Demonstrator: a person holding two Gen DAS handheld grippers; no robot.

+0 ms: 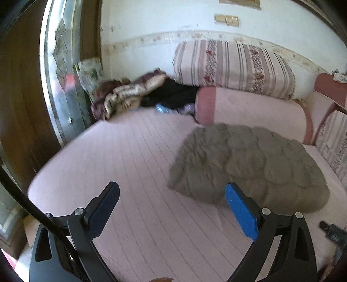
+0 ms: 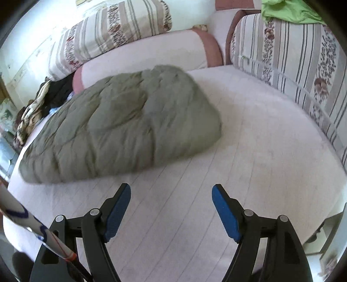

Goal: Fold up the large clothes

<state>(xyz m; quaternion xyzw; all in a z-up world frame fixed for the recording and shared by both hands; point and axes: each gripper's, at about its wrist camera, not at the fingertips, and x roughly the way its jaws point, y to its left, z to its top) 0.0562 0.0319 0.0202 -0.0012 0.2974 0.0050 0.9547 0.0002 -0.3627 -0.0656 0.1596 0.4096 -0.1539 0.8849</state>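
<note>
1. A padded olive-green garment, folded into a thick bundle, is seen lying flat on the pale pink striped sofa seat.

2. The left gripper is held over the bare seat with its jaws spread wide apart; nothing is clamped between them. The garment is found ahead and to the right of it, with the near edge of the bundle just behind the right-hand blue pad.

3. The right gripper is likewise held with its jaws apart and nothing between them. The garment is placed ahead and to the left of its tips, clear of both pads, and only bare seat lies between the fingers.

4. Beyond the garment, as seen from the left gripper, a pink bolster is laid along the back of the seat, with a striped floral cushion stacked on top.

5. To the far left of the left gripper, a heap of crumpled fabrics is piled in the corner; the frame is blurred there, so the separate pieces cannot be told apart with certainty.

6. To the right of the right gripper, a second striped floral cushion is set along the seat edge, with a bright green cloth draped on top.
</note>
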